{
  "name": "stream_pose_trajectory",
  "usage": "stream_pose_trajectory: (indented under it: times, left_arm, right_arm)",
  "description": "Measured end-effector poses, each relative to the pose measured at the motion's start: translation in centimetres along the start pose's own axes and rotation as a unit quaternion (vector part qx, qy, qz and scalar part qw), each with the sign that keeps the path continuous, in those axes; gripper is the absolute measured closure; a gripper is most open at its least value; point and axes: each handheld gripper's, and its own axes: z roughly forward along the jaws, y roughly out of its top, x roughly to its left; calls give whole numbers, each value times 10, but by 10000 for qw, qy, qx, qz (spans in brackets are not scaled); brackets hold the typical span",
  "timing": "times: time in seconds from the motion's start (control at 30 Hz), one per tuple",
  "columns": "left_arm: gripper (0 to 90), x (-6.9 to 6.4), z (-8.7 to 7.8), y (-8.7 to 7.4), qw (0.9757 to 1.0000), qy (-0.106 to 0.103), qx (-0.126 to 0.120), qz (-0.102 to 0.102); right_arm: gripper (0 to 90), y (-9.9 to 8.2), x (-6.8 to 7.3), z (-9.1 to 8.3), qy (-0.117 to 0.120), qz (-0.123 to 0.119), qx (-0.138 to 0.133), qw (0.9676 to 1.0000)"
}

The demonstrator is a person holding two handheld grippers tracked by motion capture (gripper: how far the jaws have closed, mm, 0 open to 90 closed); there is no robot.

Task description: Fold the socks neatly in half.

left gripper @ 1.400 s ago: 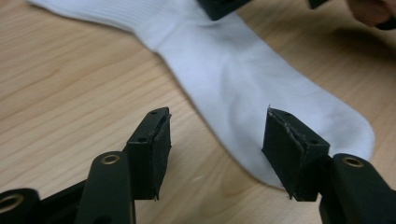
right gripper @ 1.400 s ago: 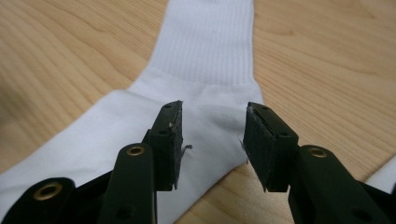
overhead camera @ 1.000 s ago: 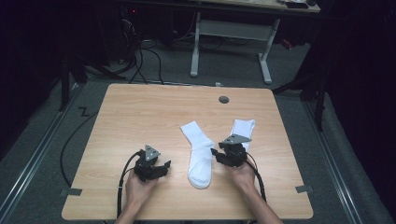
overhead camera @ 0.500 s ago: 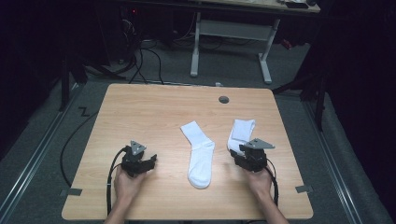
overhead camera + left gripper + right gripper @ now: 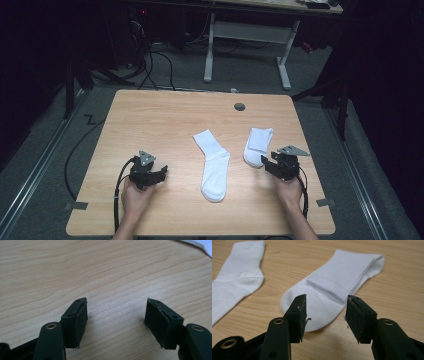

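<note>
Nearest the table's (image 5: 150,115) front edge, two hands come in from the bottom of the high view. The left hand (image 5: 134,197) holds the left gripper (image 5: 161,173) low over bare wood, well apart from both socks. In the left gripper view its jaws stand wide apart, having just been opening, with nothing between the pads (image 5: 77,322) but wood grain; a white sock corner (image 5: 200,244) shows at the top right edge.

The right hand (image 5: 290,190) holds the right gripper (image 5: 267,165) at the near end of the folded sock (image 5: 257,146). In the right gripper view the right gripper (image 5: 325,315) has its jaws apart, lately opening a little, and the rounded near end of the folded sock (image 5: 337,287) lies on the table just ahead of and partly between the pad tips. The pads do not press on it. Its ribbed cuff is doubled back over the foot.

Left of that sock lies the flat sock (image 5: 214,162), laid out full length, its toe toward the person and cuff away; the two socks lie near each other, not touching. In the right gripper view the flat sock (image 5: 237,277) sits at upper left.

Farther off, a round grey grommet (image 5: 240,106) sits near the table's back edge. Beyond it stands a white desk frame (image 5: 245,35) on the floor, with dark cables (image 5: 155,60) to its left.

No brand, label or writing can be read on the socks or grippers.
</note>
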Motion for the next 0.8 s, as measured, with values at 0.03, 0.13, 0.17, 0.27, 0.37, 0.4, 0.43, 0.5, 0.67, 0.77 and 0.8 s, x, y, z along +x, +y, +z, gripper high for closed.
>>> stream_pose_trajectory:
  times: [0.03, 0.13, 0.17, 0.27, 0.37, 0.4, 0.43, 0.5, 0.67, 0.77, 0.8]
  left_arm:
    - [351, 0, 0, 0, 10000, -1, 1, 1]
    - [350, 0, 0, 0, 10000, -4, 0, 0]
    - [350, 0, 0, 0, 10000, -4, 1, 1]
    - [350, 0, 0, 0, 10000, -3, 1, 1]
    - [349, 0, 0, 0, 10000, -4, 0, 1]
    - [349, 0, 0, 0, 10000, -4, 2, 2]
    - [349, 0, 0, 0, 10000, -5, 2, 1]
    - [348, 0, 0, 0, 10000, -5, 2, 3]
    - [344, 0, 0, 0, 10000, -14, 4, 5]
    - [342, 0, 0, 0, 10000, -12, 2, 6]
    - [342, 0, 0, 0, 10000, -11, 0, 4]
  right_arm:
    - [514, 0, -2, 3, -20, 35, 19, 10000]
    - [513, -1, -8, 9, -68, 192, 50, 9998]
    - [512, -2, -9, 11, -89, 222, 39, 9997]
    - [508, -2, -10, 17, -162, 264, 33, 9995]
    - [496, 3, -11, 23, -184, 313, 142, 9992]
    - [496, 7, -10, 25, -210, 289, 109, 9993]
    - [490, 10, -9, 27, -226, 284, 87, 9993]
    - [478, 16, -8, 32, -210, 283, 92, 9993]
    - [426, 31, -7, 50, -227, 507, 200, 9983]
    - [417, 33, -7, 61, -294, 577, 354, 9973]
    - [416, 33, -6, 65, -333, 567, 386, 9971]
